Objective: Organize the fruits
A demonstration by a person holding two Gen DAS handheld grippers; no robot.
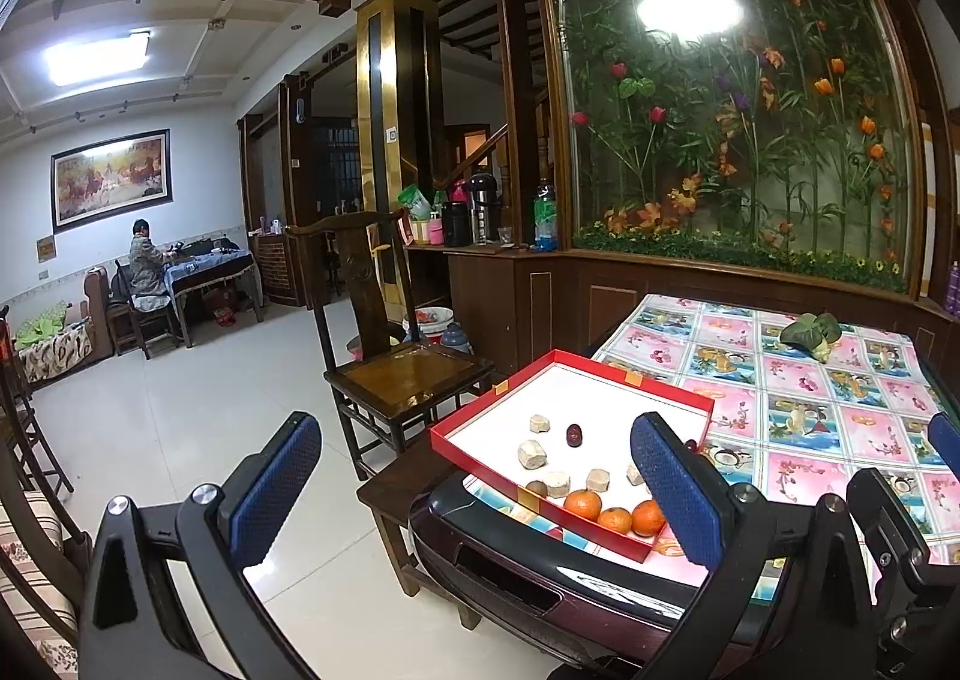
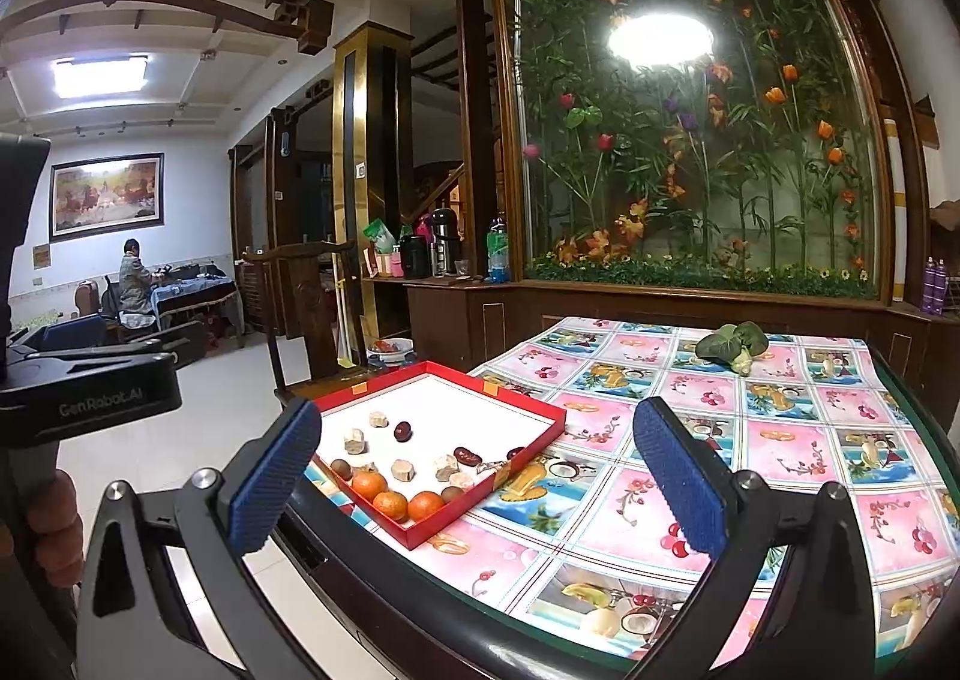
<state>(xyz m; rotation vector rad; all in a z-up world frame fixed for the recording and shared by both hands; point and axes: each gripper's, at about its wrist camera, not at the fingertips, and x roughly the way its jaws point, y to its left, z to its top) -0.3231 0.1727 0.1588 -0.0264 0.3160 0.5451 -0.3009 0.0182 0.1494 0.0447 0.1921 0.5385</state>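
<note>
Red tray (image 2: 543, 428) holds oranges (image 2: 390, 503); both grippers empty.

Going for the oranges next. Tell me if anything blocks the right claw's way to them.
Nothing visible blocks it. The right claw is open and empty above the table edge. The three oranges sit in the near corner of the red tray, uncovered; only the low tray wall lies in front, cleared from above.

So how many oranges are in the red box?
3. All sit in a row along the near edge of the red tray: left orange, middle orange, right orange. None looks hidden.
</note>
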